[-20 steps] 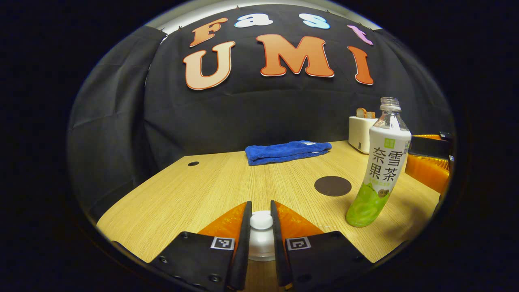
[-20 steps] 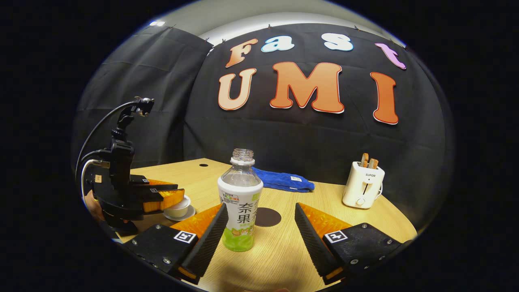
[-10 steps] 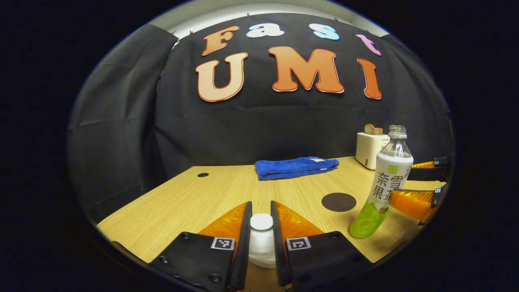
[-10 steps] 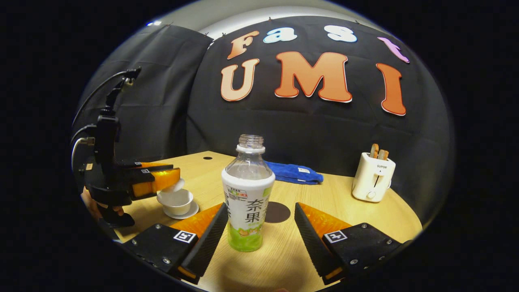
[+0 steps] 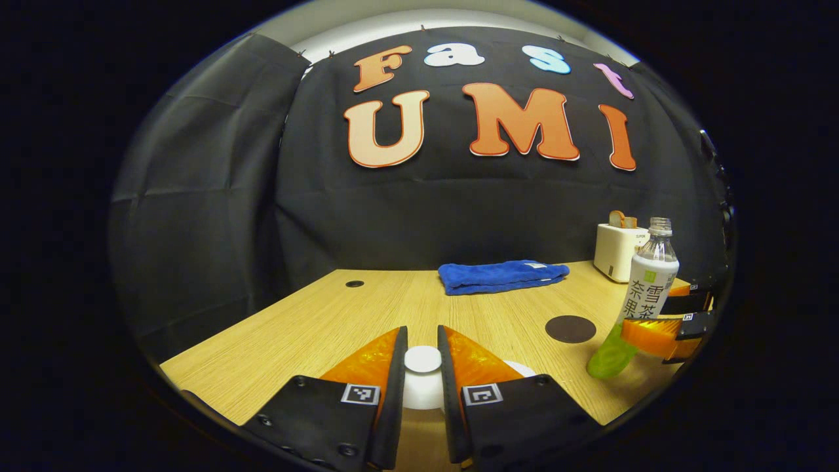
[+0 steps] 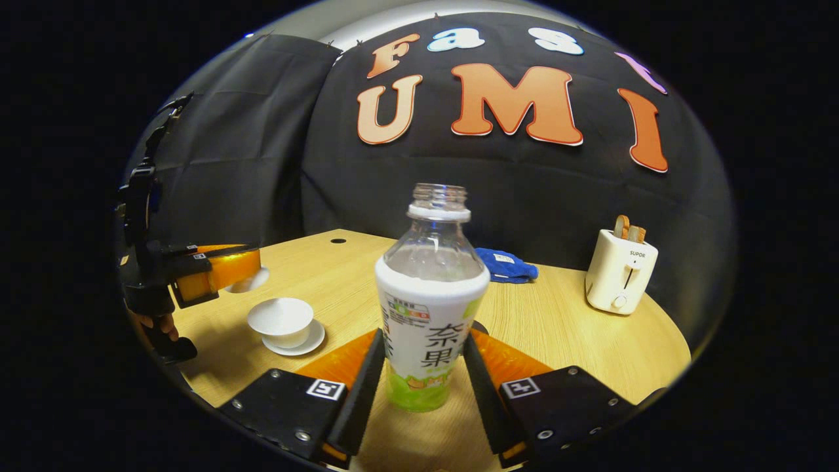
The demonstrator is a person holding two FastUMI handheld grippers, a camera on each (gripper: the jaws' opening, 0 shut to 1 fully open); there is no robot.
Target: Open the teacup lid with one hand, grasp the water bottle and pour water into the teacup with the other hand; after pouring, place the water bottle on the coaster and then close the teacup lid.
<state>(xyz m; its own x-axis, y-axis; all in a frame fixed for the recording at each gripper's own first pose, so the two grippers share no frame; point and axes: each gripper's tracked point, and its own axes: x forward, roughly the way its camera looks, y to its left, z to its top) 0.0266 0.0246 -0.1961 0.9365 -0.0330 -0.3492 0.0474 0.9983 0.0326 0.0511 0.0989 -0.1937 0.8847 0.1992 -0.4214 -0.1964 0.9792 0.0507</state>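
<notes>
The right gripper (image 6: 419, 367) clamps the clear plastic water bottle with white-green label (image 6: 429, 314), upright at the frame centre. The open white porcelain teacup (image 6: 283, 320) lies at its lower left, so the pour must tilt leftward. The left gripper (image 5: 421, 367) pinches the white lid (image 5: 422, 377).

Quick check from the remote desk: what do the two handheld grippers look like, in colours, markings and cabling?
Both the left gripper and the right gripper have black bodies with screws, translucent orange fingers faced with black ribbed pads, and square black-and-white tags. Seen from the right gripper view, the left carries a black mast with cables.
</notes>
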